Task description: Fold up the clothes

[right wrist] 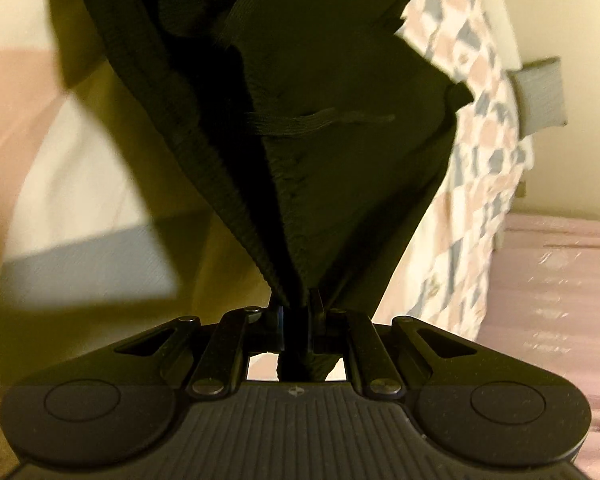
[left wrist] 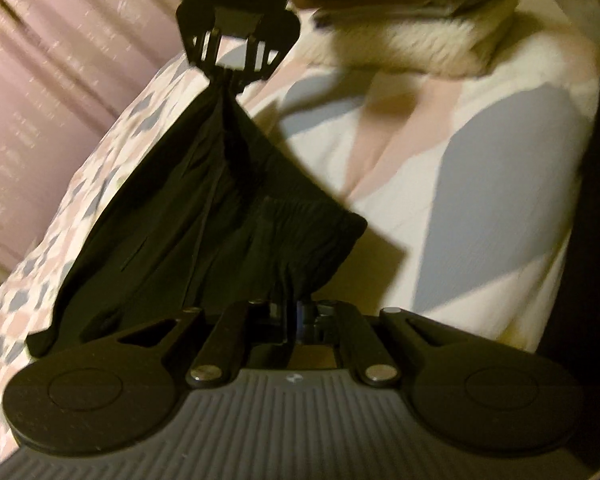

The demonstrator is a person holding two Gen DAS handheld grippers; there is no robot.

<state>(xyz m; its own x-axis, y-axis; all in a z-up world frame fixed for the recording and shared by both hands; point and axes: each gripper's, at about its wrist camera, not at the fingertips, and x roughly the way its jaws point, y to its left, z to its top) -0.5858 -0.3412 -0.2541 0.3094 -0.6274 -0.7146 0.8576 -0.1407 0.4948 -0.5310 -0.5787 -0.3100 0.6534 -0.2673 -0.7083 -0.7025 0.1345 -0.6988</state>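
Both pinched tight on the black garment (left wrist: 204, 216): left gripper (left wrist: 296, 312) at 6 o'clock, right gripper (left wrist: 230, 74) at 12, cloth strung between above the patterned bedspread (left wrist: 480, 168).

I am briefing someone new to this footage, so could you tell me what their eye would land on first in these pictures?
The black garment dominates, hanging stretched in the middle of both views. The left gripper pinches its gathered edge at the bottom of the left view, while the right gripper grips another part at the top centre. Behind it lies a patchwork bedspread in pink, grey and white.
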